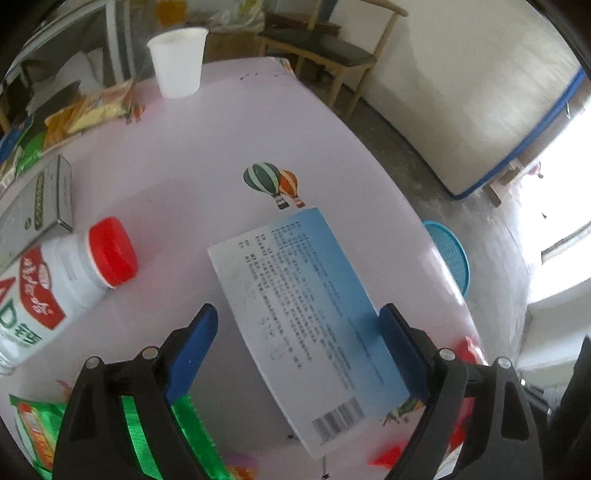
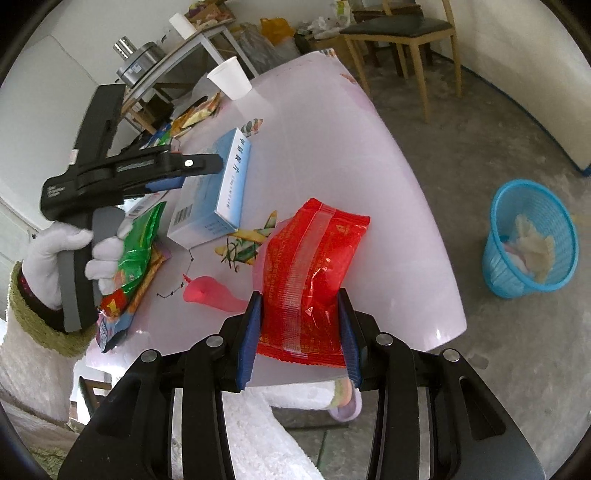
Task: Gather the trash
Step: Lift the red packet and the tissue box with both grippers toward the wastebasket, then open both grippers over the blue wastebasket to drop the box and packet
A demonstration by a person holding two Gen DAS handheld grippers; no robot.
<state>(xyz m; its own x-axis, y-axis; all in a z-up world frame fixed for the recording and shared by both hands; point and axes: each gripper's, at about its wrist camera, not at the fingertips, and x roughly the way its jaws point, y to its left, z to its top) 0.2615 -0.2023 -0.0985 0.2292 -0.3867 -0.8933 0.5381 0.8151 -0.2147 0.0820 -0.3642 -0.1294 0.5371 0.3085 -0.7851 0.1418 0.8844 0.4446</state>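
On the pink table lies a blue-and-white printed box, between the fingers of my left gripper. The jaws stand wide; the right pad rests against the box's edge and a gap shows at the left pad. From the right wrist view, the left gripper hangs over the box, held by a white-gloved hand. My right gripper is shut on a red crinkled wrapper, which sticks up over the table's near edge. A blue mesh bin with paper scraps stands on the floor to the right.
A white bottle with a red cap, a grey-green carton, a paper cup, yellow snack packets and a green wrapper lie on the table. A wooden chair stands behind it. The bin shows past the table's edge.
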